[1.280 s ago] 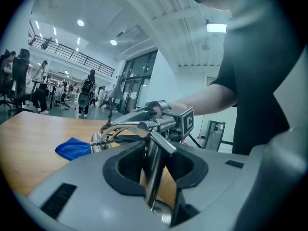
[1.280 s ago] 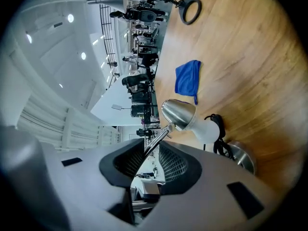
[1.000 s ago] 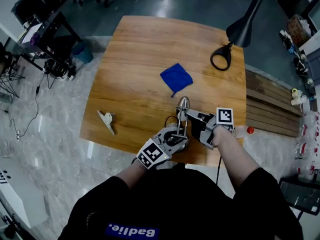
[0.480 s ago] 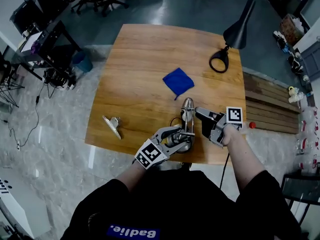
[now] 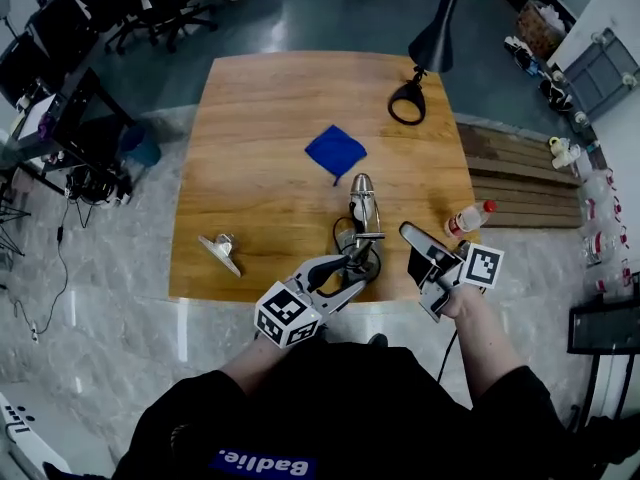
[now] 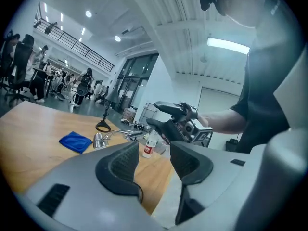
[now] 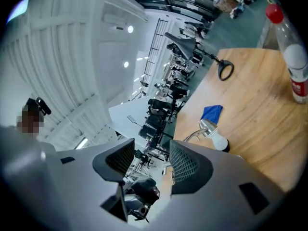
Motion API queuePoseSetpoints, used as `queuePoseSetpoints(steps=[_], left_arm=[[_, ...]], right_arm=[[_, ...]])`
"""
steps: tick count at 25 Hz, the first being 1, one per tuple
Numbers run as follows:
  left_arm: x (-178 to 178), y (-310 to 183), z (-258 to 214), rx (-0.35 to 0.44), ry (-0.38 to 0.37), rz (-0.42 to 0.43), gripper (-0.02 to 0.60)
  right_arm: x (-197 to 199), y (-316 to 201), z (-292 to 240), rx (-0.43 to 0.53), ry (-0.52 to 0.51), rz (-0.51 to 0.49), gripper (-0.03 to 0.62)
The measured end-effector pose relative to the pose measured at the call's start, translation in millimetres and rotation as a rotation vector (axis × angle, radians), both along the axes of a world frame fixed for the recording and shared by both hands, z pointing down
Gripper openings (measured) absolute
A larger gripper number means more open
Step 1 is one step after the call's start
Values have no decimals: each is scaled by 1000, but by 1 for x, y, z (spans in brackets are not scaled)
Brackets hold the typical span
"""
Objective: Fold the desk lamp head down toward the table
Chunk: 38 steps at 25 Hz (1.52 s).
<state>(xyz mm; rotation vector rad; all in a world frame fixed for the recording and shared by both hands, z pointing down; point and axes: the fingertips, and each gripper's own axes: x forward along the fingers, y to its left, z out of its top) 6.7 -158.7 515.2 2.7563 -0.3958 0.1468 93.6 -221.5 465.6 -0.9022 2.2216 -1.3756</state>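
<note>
L gripper (image 5: 346, 276) and R gripper (image 5: 411, 244) are hovering w/ fingers (image 6: 120, 165) released, empty, beside the chrome desk lamp (image 5: 361, 190) nr the surface's (image 5: 260, 148) near edge.

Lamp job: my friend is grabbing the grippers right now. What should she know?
Left gripper: open, nothing between its jaws.
Right gripper: open, empty, off to the lamp's right.
Silver lamp: near the table's front edge, head bent low over the wood, pointing at the blue cloth.
Bottle at the right edge; black lamp at the far corner, upright.
Done: fold looks finished.
Left: check the head sits low enough.
</note>
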Motion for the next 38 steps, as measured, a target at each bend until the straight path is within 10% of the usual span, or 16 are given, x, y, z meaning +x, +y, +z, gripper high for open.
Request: queuePoseSetpoints(steps=[16, 38], left_arm=[[70, 184, -61, 11, 24, -124, 189], [-11, 261, -114, 123, 57, -69, 9]], right_arm=[[29, 226, -17, 384, 277, -200, 119], [-74, 331, -74, 759, 751, -113, 9]])
